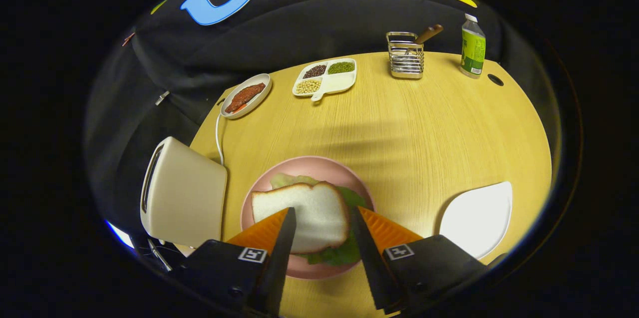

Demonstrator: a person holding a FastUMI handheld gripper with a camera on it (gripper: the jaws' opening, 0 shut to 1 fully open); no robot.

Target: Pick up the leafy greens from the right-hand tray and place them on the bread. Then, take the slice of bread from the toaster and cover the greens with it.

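While hanging low over the pink plate, holds nothing: gripper spread wide, one finger to each side of the bread slice, apparently not pressing on it. Sits on the leafy greens, that slice, with leaves poking out past its far and near edges.

Could go wrong on the way out: catching a crust with a finger and dragging the slice askew; tipping it off the springy leaves; pushing greens over the plate's rim. Could also knock the toaster, just beside the plate.

Counted: one slice in sight (possibly another hidden beneath, hard to tell), one plate, one toaster, one white tray, one oval dish, one divided dish, one wire rack, one bottle.
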